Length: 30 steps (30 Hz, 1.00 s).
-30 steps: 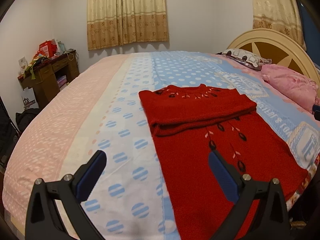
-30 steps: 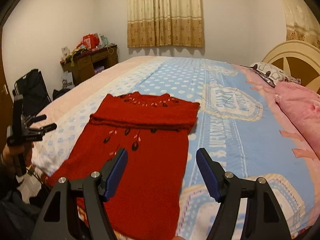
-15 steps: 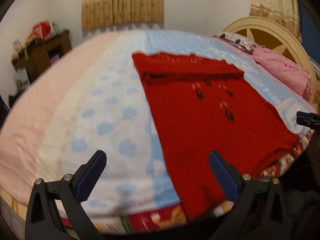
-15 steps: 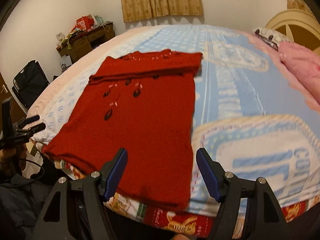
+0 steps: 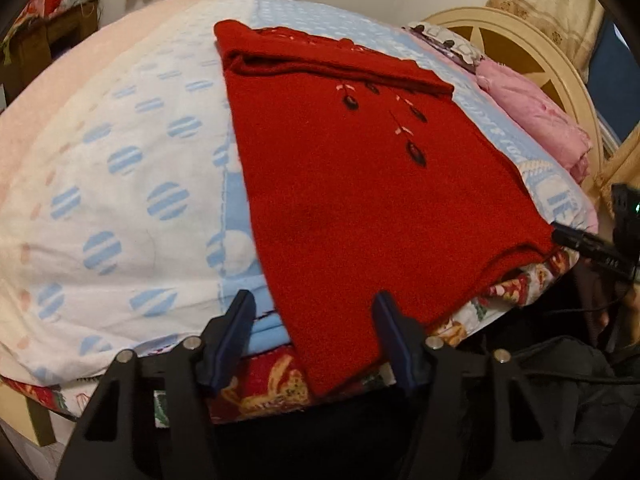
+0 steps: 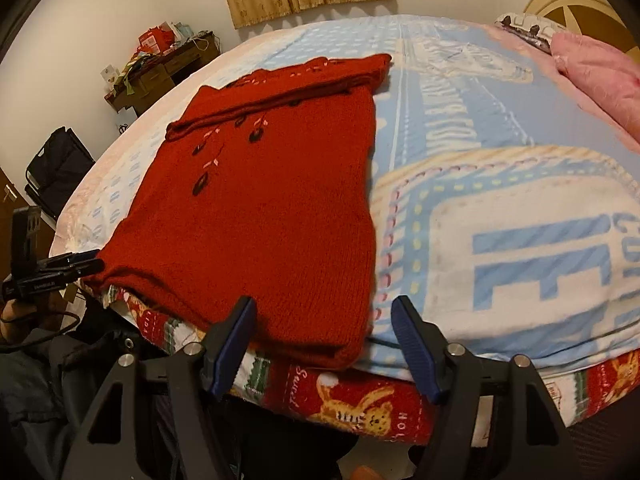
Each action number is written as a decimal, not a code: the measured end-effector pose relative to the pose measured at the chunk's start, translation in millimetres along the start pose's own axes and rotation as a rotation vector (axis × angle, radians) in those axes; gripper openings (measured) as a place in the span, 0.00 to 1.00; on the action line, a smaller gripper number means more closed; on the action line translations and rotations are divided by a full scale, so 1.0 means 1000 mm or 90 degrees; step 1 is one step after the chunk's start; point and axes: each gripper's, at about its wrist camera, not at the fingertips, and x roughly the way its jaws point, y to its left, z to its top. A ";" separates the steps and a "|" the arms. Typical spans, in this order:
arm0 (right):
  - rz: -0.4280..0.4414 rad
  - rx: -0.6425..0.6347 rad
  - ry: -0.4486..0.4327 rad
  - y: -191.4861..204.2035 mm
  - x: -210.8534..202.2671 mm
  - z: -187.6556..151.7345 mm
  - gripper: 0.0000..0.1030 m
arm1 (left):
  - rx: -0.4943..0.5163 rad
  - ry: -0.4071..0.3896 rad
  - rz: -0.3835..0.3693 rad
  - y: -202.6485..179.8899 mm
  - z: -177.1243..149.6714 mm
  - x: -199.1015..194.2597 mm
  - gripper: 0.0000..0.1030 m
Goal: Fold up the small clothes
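Left gripper [image 5: 314, 334]: jaws spread, nothing between them but the hanging left hem corner of the red knitted sweater with dark leaf embroidery [image 5: 360, 184]; whether a pad touches the knit cannot be told. Right gripper [image 6: 326, 338]: jaws likewise spread, straddling the sweater's right hem corner [image 6: 272, 232] at the bed's near edge.

One sweater, lying flat on the blue-and-white dotted bedspread [image 5: 132, 184], hem draped over the near edge onto a red cartoon-print sheet [image 6: 360, 404]. Its upper part is folded into a band at 12 o'clock.

Count: two grippers, one sweater, one pink pillow [image 5: 536, 120].

Left view alone shows the cream wooden headboard [image 5: 516, 44] at 2 o'clock and the right gripper's tip at 3 o'clock by the hem. Right view alone shows the brown wooden bench [image 6: 160, 76] at 10 o'clock, a black bag [image 6: 56, 164] and the left gripper at 9 o'clock.
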 end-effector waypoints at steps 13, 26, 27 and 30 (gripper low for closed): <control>0.041 0.035 0.008 -0.008 -0.004 -0.005 0.41 | 0.011 0.008 -0.026 -0.002 -0.002 -0.008 0.43; 0.089 0.099 -0.006 -0.025 -0.004 -0.008 0.19 | -0.002 0.010 -0.067 0.002 -0.002 -0.005 0.22; 0.096 0.104 -0.007 -0.026 -0.003 -0.009 0.18 | -0.005 0.013 -0.069 0.003 -0.002 -0.004 0.18; 0.103 0.113 -0.010 -0.028 -0.003 -0.009 0.15 | -0.012 0.012 -0.077 0.006 -0.002 -0.005 0.17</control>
